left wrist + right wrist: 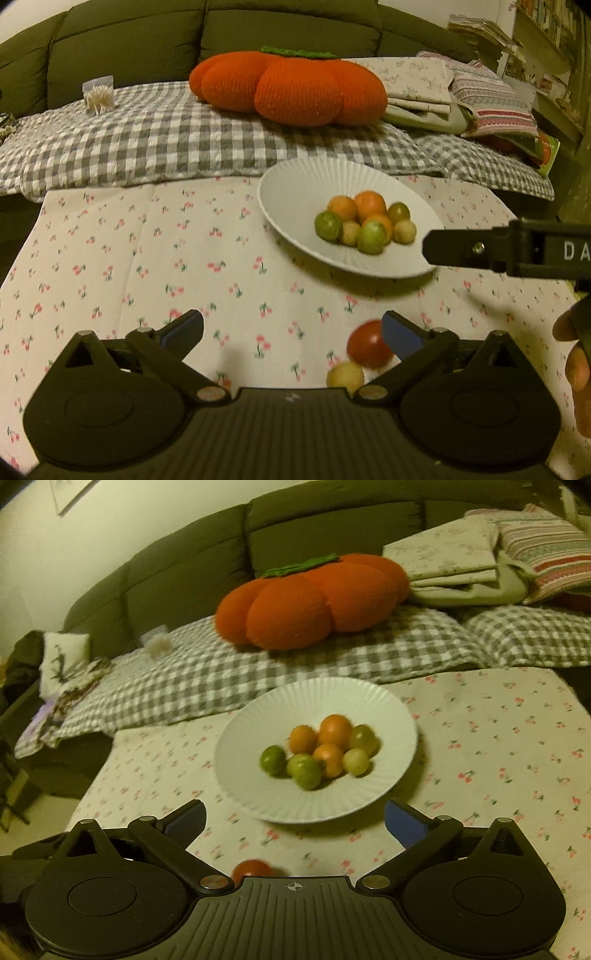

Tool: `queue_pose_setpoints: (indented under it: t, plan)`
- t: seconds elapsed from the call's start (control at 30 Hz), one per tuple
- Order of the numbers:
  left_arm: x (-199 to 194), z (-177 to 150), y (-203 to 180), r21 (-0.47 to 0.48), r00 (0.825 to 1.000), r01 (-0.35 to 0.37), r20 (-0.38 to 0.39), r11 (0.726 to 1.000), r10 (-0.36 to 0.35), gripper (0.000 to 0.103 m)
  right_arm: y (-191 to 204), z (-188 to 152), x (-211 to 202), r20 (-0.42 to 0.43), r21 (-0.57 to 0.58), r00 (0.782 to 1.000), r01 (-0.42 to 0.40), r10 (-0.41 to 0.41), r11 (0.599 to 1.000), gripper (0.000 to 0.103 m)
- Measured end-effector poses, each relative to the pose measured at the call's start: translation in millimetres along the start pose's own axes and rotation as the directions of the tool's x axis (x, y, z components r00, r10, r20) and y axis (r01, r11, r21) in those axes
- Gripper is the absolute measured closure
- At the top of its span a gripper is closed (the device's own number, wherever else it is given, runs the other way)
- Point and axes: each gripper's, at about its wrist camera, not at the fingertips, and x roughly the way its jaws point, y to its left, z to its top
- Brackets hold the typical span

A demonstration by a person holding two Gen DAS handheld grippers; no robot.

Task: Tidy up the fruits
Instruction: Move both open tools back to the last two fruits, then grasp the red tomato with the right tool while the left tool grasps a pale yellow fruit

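- The left gripper is released, its blue-padded fingers spread wide and holding nothing; it hangs low over the cherry-printed white cloth that covers the desk.
- Nearest to it lie two loose fruits: a small round red tomato-like fruit, just beside the right finger, and a small pale yellow round fruit touching it on the near side.
- These two seem to be what remains of the task, since the other fruits are already gathered.
- To do this step well, I would centre the open fingers around the red fruit alone and close gently, because the two fruits touch and a round one can roll away when it is pushed.
- The right gripper is also released and empty, and it hovers near the same red fruit, which is half hidden under its body.
- It is better that only one gripper goes down, so that they do not hit each other.
- Farther, in the middle, stands a white ribbed ceramic plate with a heap of small orange, green and yellowish fruits; the new fruit should go on a bare part beside the heap.
- Beyond the desk is a grey-and-white checked blanket.
- On it rests a big orange knitted pumpkin-shaped cushion, with folded linens to its right.
- At the far end is a dark green sofa back.
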Motion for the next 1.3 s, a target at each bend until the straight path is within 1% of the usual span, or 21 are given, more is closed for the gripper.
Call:
queue_pose_setpoints:
  t: [0.13,0.27,0.4,0.57,0.7,0.77,0.83,0.97,1.0,1.07,1.1,1.13,1.17,1.2,1.27,1.3]
  plan:
    - [-8.1,-10.0,-1.6,-0.003,1.0,0.012,-0.012,1.0,-0.012,0.001,7.9,-6.2,-5.8,-0.024,-0.027,0.999,-0.026,0.026,0.999,0.0]
    - [-13.1,-19.7,-4.8,0.008,0.999,0.022,-0.024,1.0,-0.022,0.001,10.9,-9.0,-10.9,-0.032,-0.021,0.999,-0.038,0.037,0.999,0.0]
    - [-11.5,-28.0,-9.1,0.025,0.999,0.02,-0.043,0.999,-0.019,0.001,11.3,-9.2,-12.1,-0.03,-0.004,0.999,-0.017,0.017,1.0,0.0]
    - [-7.0,-34.8,-16.4,0.064,0.998,0.024,-0.055,0.998,-0.021,0.001,16.6,-11.2,-10.7,-0.024,-0.041,1.0,0.007,-0.008,0.999,0.0]
    - [-4.5,-38.8,-20.4,0.086,0.998,0.036,-0.055,0.996,-0.032,0.001,12.7,-12.3,-7.2,-0.053,-0.002,0.998,-0.03,0.03,1.0,0.0]
    - [-2.6,-40.8,-22.0,0.098,0.998,0.043,-0.055,0.994,-0.038,0.001,10.1,-12.8,-4.9,-0.066,0.02,0.997,-0.036,0.037,0.999,0.0]
    - [-1.3,-42.2,-23.0,0.107,0.998,0.042,-0.053,0.993,-0.037,0.004,7.7,-13.9,-3.6,-0.076,0.038,0.996,-0.037,0.04,0.999,0.0]
    - [-0.5,-42.9,-24.0,0.114,0.999,0.042,-0.032,0.993,-0.039,0.005,6.8,-15.9,-0.8,-0.101,0.058,0.993,-0.049,0.055,0.997,0.0]
    - [0.0,-42.4,-24.4,0.114,0.999,0.04,-0.023,0.993,-0.038,0.007,7.4,-16.4,-0.5,-0.104,0.055,0.993,-0.05,0.056,0.997,0.0]
    - [2.0,-40.9,-25.3,0.115,0.999,0.049,-0.013,0.992,-0.047,0.018,8.7,-17.4,0.6,-0.107,0.048,0.993,-0.049,0.054,0.998,0.0]
    - [4.3,-40.3,-26.2,0.116,0.998,0.06,-0.017,0.991,-0.058,0.029,8.6,-17.9,1.2,-0.109,0.046,0.993,-0.046,0.05,0.998,0.0]
    - [7.5,-40.2,-27.2,0.119,0.998,0.068,-0.025,0.991,-0.066,0.042,8.0,-18.6,2.4,-0.112,0.045,0.993,-0.037,0.042,0.998,0.001]
    - [11.0,-40.5,-28.5,0.124,0.997,0.069,-0.039,0.99,-0.065,0.049,7.2,-19.1,3.5,-0.116,0.047,0.993,-0.034,0.039,0.998,0.002]
    - [15.5,-41.8,-30.4,0.133,0.997,0.067,-0.054,0.989,-0.06,0.061,5.8,-19.5,5.0,-0.12,0.052,0.992,-0.035,0.041,0.998,0.002]
    - [17.0,-44.4,-33.7,0.161,0.999,0.042,-0.033,0.986,-0.038,0.066,3.3,-20.4,7.2,-0.125,0.064,0.991,-0.038,0.046,0.997,0.004]
    - [16.7,-43.9,-34.3,0.169,0.999,0.038,-0.028,0.985,-0.034,0.075,2.4,-20.6,8.4,-0.129,0.069,0.99,-0.043,0.051,0.997,0.006]
